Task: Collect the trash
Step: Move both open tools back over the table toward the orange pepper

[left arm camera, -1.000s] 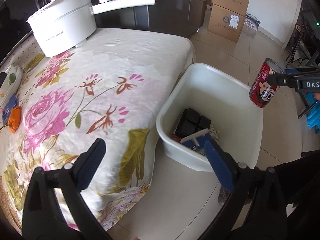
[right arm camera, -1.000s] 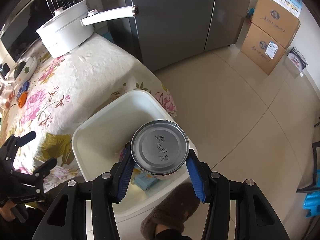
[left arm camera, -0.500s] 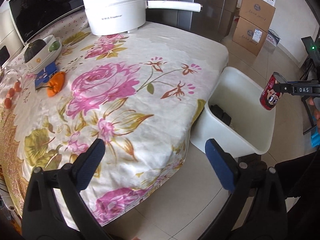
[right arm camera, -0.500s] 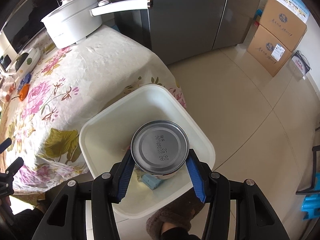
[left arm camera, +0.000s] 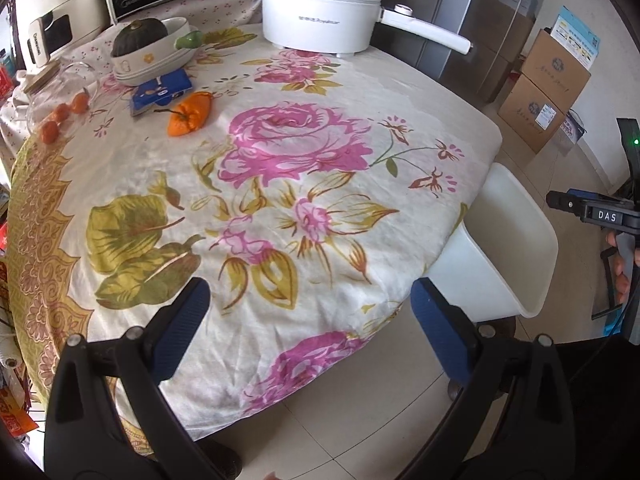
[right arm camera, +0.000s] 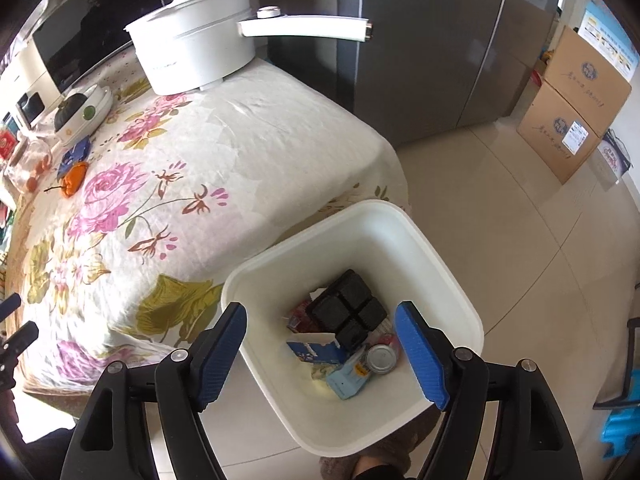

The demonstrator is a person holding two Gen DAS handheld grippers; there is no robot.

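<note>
My right gripper (right arm camera: 322,344) is open and empty above the white bin (right arm camera: 448,280) on the floor beside the table. The can (right arm camera: 382,358) lies in the bin among a black tray (right arm camera: 350,314), a blue carton (right arm camera: 314,350) and other trash. My left gripper (left arm camera: 310,324) is open and empty above the table's near edge. On the flowered tablecloth (left arm camera: 280,184), a blue wrapper (left arm camera: 162,90) lies at the far left by an orange pepper (left arm camera: 190,118). The bin also shows in the left wrist view (left arm camera: 516,240), with the right gripper (left arm camera: 560,202) above it.
A white electric pot (left arm camera: 324,16) with a long handle stands at the table's back. A bowl with a dark squash (left arm camera: 150,50) and a glass jar (left arm camera: 60,92) with small oranges stand at far left. Cardboard boxes (right arm camera: 576,108) are stacked on the floor by the fridge (right arm camera: 432,40).
My right gripper opened and the can dropped into the bin. My left gripper swung left over the table, away from the bin.
</note>
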